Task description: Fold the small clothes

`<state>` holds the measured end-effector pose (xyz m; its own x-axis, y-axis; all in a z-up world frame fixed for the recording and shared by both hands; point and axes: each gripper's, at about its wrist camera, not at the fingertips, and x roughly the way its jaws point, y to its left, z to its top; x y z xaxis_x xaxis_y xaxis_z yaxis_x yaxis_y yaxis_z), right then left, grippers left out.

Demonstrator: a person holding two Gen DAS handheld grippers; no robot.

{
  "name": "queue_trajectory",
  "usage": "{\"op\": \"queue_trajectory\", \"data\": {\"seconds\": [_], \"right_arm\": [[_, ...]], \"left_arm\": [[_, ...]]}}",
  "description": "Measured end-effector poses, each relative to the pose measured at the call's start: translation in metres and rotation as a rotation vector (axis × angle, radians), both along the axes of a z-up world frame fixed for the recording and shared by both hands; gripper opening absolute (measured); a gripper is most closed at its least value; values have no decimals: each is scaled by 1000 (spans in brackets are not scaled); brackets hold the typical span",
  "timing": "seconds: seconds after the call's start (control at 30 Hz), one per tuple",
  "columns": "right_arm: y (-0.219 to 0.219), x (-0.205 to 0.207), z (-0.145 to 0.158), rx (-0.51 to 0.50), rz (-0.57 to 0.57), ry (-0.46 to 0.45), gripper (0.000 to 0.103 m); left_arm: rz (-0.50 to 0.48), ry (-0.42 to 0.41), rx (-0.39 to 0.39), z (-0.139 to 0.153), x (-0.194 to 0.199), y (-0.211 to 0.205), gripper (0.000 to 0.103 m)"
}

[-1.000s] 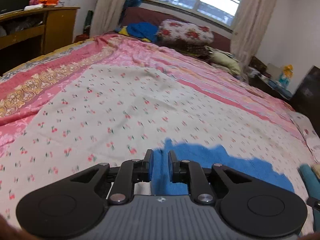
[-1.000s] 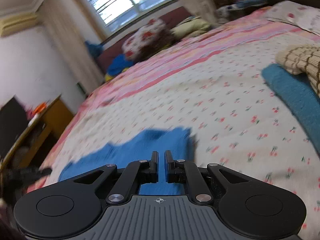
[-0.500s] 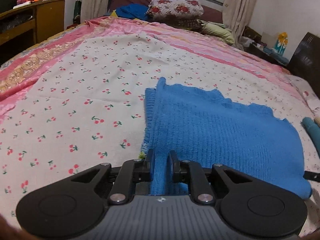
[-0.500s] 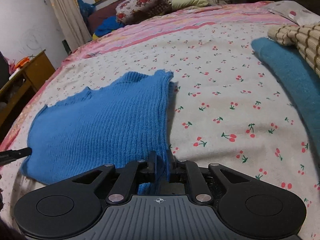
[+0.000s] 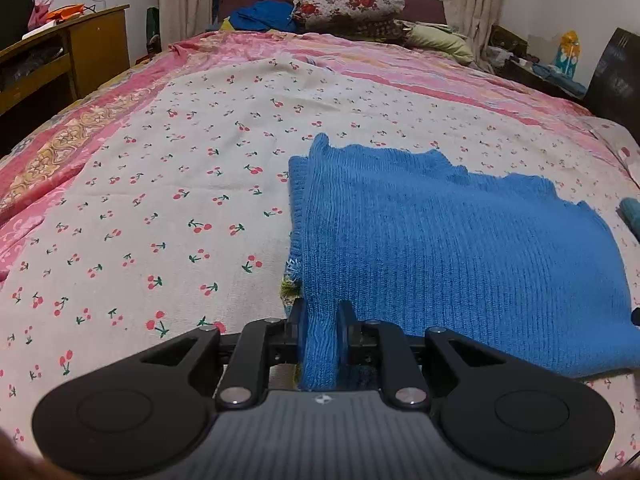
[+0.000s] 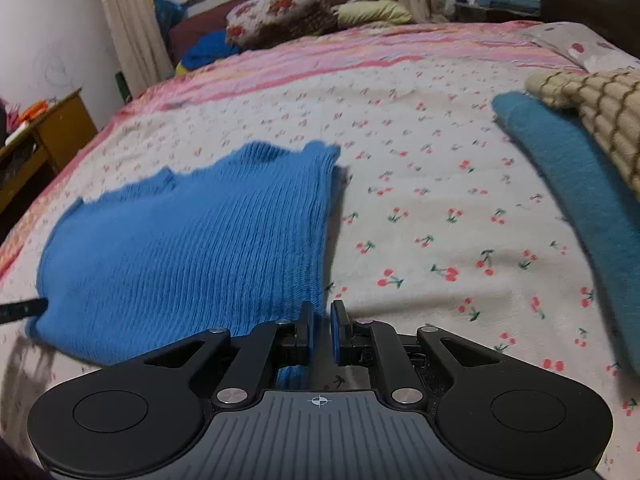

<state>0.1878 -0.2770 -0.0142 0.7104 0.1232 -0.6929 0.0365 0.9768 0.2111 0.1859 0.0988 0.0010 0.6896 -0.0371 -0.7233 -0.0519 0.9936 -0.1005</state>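
Note:
A blue knitted garment (image 5: 440,248) lies spread flat on the cherry-print bedsheet (image 5: 160,200). My left gripper (image 5: 322,320) is shut on its near left corner, with blue knit bunched between the fingers. In the right wrist view the same garment (image 6: 192,248) lies to the left. My right gripper (image 6: 320,320) sits at its near right corner with the jaws slightly parted; the sheet shows through the gap and the knit edge lies beside the left finger (image 6: 306,332). The left gripper's tip (image 6: 24,308) shows at the far left.
A folded teal cloth (image 6: 580,200) with a beige checked knit (image 6: 600,104) on it lies on the right of the bed. Pillows (image 5: 348,0) and blue clothes (image 5: 264,14) lie at the bed's far end. A wooden desk (image 5: 60,52) stands left.
Both grippers came down and pulled back, laying the blue garment flat on the sheet. My right gripper's jaws have parted and the corner has slipped out. The left still holds its corner.

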Motion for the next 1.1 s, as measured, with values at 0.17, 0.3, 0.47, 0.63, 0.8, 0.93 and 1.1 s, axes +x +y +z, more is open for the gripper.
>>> {"op": "queue_trajectory", "data": {"seconds": [0.17, 0.3, 0.47, 0.63, 0.8, 0.93, 1.1], "right_arm": [[5, -1, -5, -35, -2, 27, 11], [3, -2, -5, -29, -26, 50, 11], [11, -7, 7, -29, -27, 17, 11], [27, -15, 23, -56, -12, -29, 11], [56, -18, 35, -78, 73, -52, 11], [87, -13, 34, -59, 170, -34, 12], [116, -9, 32, -44, 250, -44, 12]], "left_arm": [[3, 5, 16, -3, -4, 2, 23], [23, -9, -33, 0, -9, 8, 23], [49, -35, -101, 3, -16, 16, 23], [70, -61, -162, 6, -18, 27, 29], [62, -86, -215, 11, -9, 35, 34], [35, -72, -205, 9, 12, 36, 41], [24, -29, -284, -4, 31, 50, 47]]}}
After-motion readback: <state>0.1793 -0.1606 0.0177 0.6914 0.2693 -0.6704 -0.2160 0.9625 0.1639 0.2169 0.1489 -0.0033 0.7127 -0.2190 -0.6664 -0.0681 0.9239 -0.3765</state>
